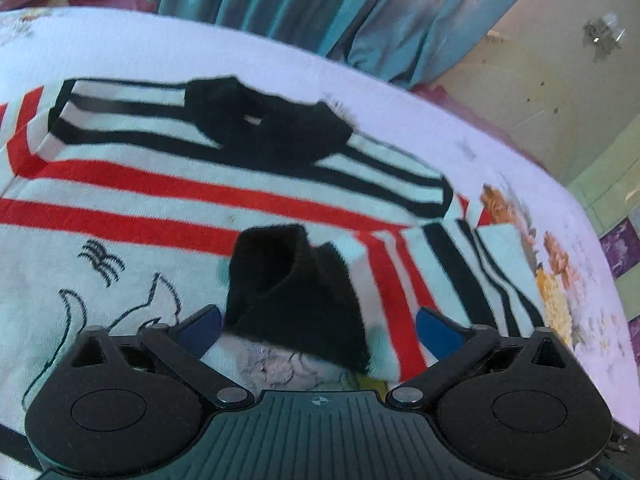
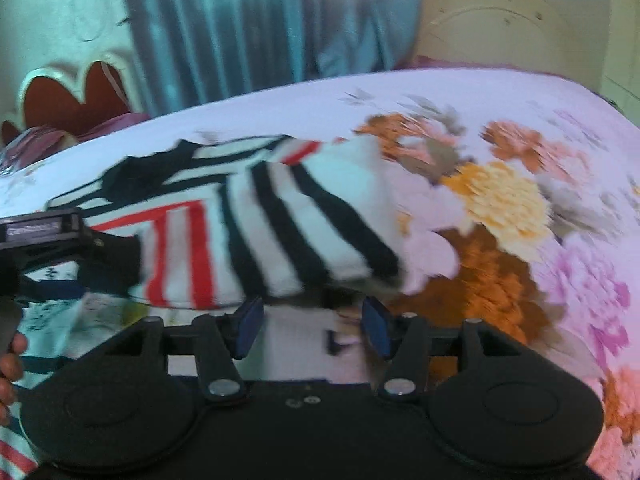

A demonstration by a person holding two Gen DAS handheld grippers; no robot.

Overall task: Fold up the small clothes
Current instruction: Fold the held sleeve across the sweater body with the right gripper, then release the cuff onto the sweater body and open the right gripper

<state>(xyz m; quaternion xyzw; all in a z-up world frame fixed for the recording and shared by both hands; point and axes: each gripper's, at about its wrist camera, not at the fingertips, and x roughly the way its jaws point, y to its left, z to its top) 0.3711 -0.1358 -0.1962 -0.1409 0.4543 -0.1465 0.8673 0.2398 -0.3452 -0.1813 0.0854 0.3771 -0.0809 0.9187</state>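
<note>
Pointing down toward the bed, the left gripper (image 1: 318,330) is seen with its blue pads spread wide; a black cuff (image 1: 296,292) of the garment stands between them, but no pad is pressed on it. The right gripper (image 2: 314,330) is also held apart, with nothing clamped, and a folded sleeve (image 2: 280,232) with black and red stripes lies just beyond its fingertips. The striped sweater (image 1: 160,200) is spread flat on the flowered bedsheet (image 2: 520,208), its black collar (image 1: 268,124) toward the far side. A hand (image 2: 10,364) is partly visible at the left edge of the right view. Behind the bed, a teal curtain (image 2: 248,24) is hung.
</note>
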